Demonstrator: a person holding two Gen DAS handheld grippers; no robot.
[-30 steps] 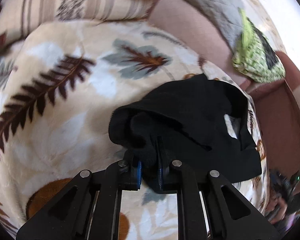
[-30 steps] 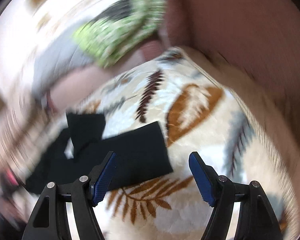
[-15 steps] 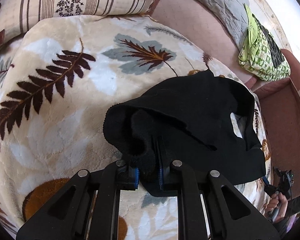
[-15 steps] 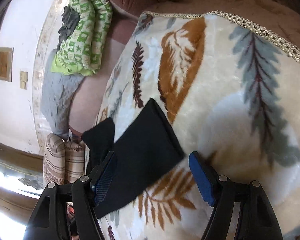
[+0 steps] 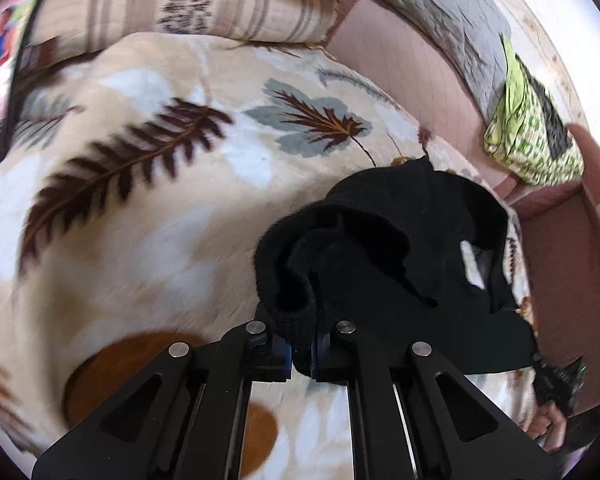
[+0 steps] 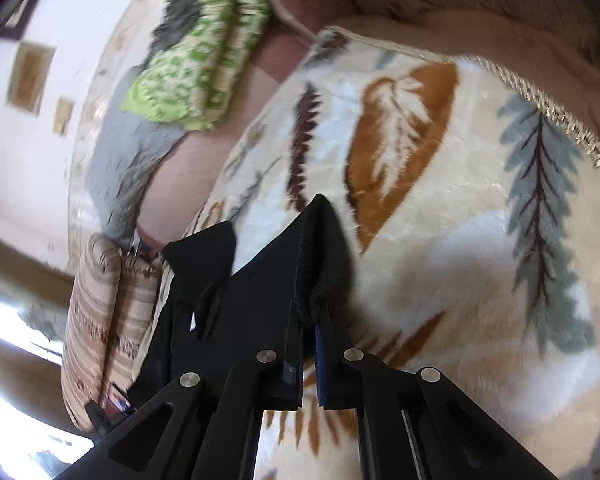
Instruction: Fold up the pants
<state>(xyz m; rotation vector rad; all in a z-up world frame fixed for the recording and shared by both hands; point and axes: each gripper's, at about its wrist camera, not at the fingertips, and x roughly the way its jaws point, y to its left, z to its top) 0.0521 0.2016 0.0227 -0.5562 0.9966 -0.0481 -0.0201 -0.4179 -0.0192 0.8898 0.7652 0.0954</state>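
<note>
The black pants (image 5: 416, 236) lie bunched on a cream blanket with leaf prints (image 5: 148, 208). My left gripper (image 5: 300, 344) is shut on a thick rolled edge of the pants and lifts it a little off the blanket. In the right wrist view the pants (image 6: 256, 280) stretch away to the left. My right gripper (image 6: 309, 320) is shut on a hemmed corner of the pants, which stands up between the fingers.
A striped pillow (image 5: 204, 8) lies beyond the blanket, also in the right wrist view (image 6: 100, 320). A green patterned bundle (image 5: 532, 140) sits on the pink couch seat (image 5: 416, 68), beside grey cloth (image 6: 120, 160). The blanket's braided edge (image 6: 560, 116) runs at right.
My right gripper, open half a second ago, has closed on the pants' corner and raised it. My left gripper keeps its hold and has shifted slightly.
</note>
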